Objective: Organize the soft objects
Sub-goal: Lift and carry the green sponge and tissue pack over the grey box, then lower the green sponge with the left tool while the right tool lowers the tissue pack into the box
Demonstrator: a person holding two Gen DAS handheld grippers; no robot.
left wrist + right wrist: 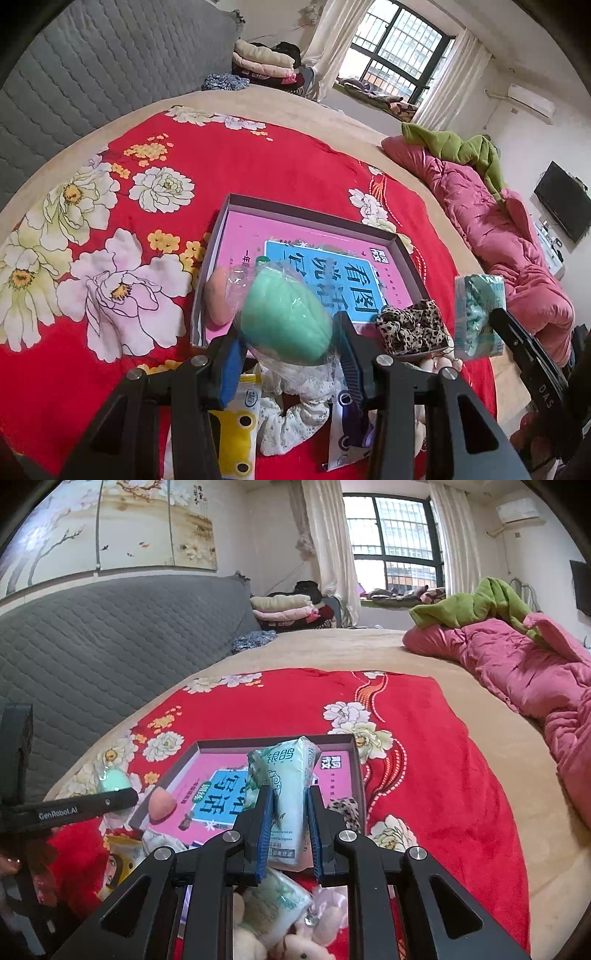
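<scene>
Left gripper (286, 354) clamped on a plastic-wrapped green sponge (286, 321) above the shallow box (314, 218), right gripper (290, 834) squeezed a tissue pack (288, 794) over the same box, pink sponge (162, 805) and leopard scrunchie (413, 328) lay inside, red floral blanket (258, 166) beneath.

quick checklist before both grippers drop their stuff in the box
1. Left gripper grip on the green sponge in plastic wrap: ok, pinched between both fingers.
2. Right gripper grip on the tissue pack: ok, held upright.
3. Box open, with bare floor: ok.
4. Things already in the box: pink sponge and leopard scrunchie at the near edge: ok, middle free.
5. Grippers clear of each other: ok, apart.
6. Height above the box: cannot tell.
</scene>
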